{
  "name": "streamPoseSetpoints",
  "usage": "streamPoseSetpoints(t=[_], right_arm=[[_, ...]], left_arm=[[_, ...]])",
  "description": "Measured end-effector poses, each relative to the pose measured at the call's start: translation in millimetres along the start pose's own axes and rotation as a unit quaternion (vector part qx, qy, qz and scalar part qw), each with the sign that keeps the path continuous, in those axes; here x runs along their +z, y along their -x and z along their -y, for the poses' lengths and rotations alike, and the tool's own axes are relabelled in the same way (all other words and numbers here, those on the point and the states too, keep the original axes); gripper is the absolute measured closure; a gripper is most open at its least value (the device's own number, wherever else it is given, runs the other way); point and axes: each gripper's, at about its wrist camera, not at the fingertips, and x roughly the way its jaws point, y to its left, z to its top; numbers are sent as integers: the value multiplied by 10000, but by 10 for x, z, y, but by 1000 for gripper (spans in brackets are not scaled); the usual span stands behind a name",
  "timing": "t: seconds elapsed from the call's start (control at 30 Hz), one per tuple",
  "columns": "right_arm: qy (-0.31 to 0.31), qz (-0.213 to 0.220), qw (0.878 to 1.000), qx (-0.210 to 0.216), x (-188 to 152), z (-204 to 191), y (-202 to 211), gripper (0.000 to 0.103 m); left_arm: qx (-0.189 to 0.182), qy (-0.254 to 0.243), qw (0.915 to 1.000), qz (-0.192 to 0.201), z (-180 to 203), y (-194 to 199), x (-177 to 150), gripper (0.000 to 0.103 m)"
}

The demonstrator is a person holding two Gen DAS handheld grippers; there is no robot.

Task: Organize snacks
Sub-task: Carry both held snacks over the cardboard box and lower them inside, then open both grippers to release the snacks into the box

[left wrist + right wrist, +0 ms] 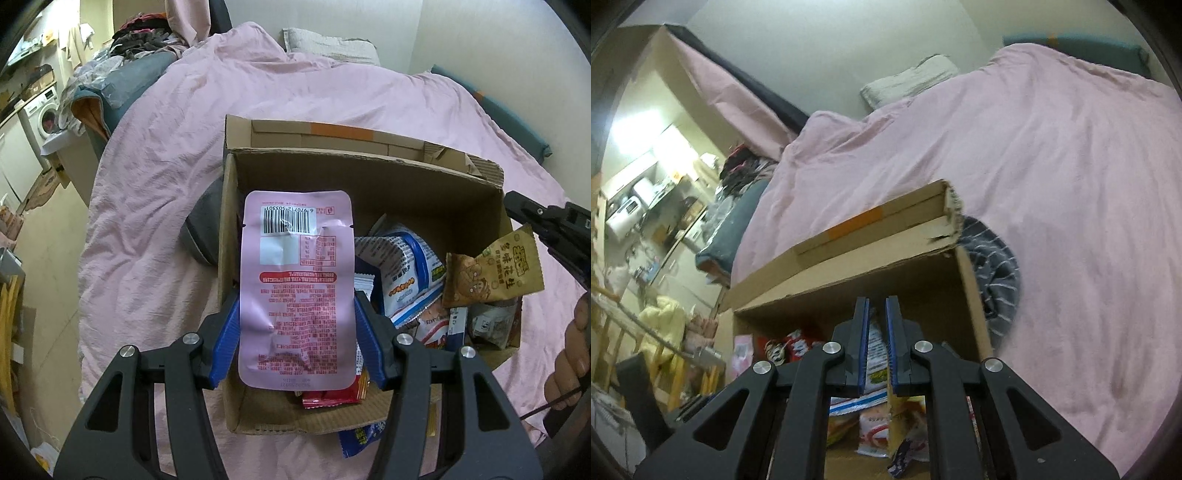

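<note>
An open cardboard box [424, 184] sits on a pink bedspread and holds several snack packets. My left gripper [295, 332] is shut on a pink snack pouch [295, 280], barcode side up, held over the box's left half. My right gripper [532, 236] enters from the right and is shut on a brown peanut packet [495, 273] over the box's right side. In the right wrist view the right gripper [877, 332] has its blue pads nearly together on the thin edge of that packet [899, 410], above the box [879, 254].
A white-and-blue packet [402, 273] and a red packet [332, 397] lie in the box. A blue packet [364, 435] lies on the bed by the box's near wall. A grey striped garment [997, 273] lies beside the box. A pillow [332, 48] is far back.
</note>
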Motion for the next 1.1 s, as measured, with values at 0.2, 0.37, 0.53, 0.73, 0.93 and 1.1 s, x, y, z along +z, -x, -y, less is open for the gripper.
streamPoseSetpoints(t=[0.2,0.37,0.53,0.73,0.93,1.1], right_arm=[[-263,-240,9975,604,-44,0,-7,88],[-211,-118,9964,811,-1,-25,93,74],[-378,36,9965,744,-16,23,158,22],[-488,-104,9966,659,-22,68,169,22],[-365,-123,9976,576,-97,-1,270,22],[-318,-136,9985,432,-217,-81,391,16]], left_arm=[[-7,44,10000,-25,1,-1,7,49],[-77,129,9999,-47,-20,22,5,33],[58,44,9999,133,41,106,-10,18],[64,-3,9996,288,55,209,-24,17],[92,41,9992,384,46,318,-40,17],[119,45,9988,473,23,437,-74,17]])
